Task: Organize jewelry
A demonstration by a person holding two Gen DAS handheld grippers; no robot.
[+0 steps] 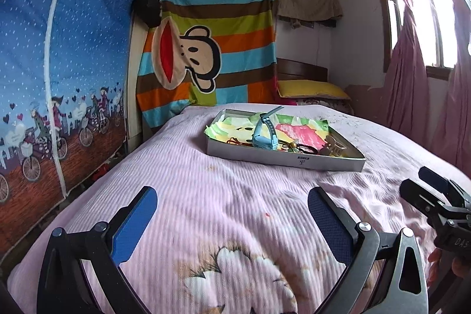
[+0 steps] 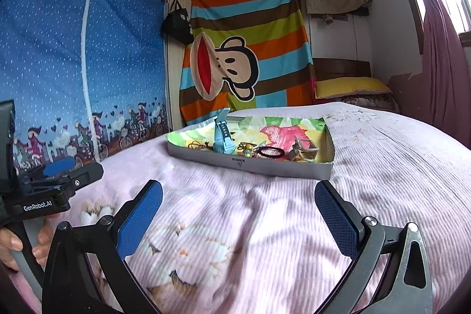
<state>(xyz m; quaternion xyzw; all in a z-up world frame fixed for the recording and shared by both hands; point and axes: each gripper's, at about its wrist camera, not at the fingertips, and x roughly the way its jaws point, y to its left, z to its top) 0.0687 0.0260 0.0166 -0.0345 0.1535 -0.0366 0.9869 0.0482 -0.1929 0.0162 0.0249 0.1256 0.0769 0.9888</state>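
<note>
A shallow grey box [image 1: 282,159] [image 2: 253,164] lined with colourful paper sits on the pink bedspread ahead of both grippers. Inside it stand a light blue watch [image 1: 265,134] [image 2: 222,137], a black hair tie [image 2: 272,152] [image 1: 306,149], a clear claw clip [image 2: 304,152] [image 1: 334,147], and small tangled cords and trinkets [image 2: 247,147]. My left gripper [image 1: 232,205] hovers open over the bedspread, well short of the box. My right gripper [image 2: 238,202] is open too, nothing between its blue pads, close to the box's near wall.
A blue fabric wardrobe [image 1: 44,64] stands along the left of the bed. A striped monkey cloth [image 1: 212,49] hangs behind, with a yellow pillow [image 1: 312,89] and headboard to the back right. Pink curtains [image 1: 412,84] cover the window on the right. A hand [image 2: 11,246] holds the left gripper.
</note>
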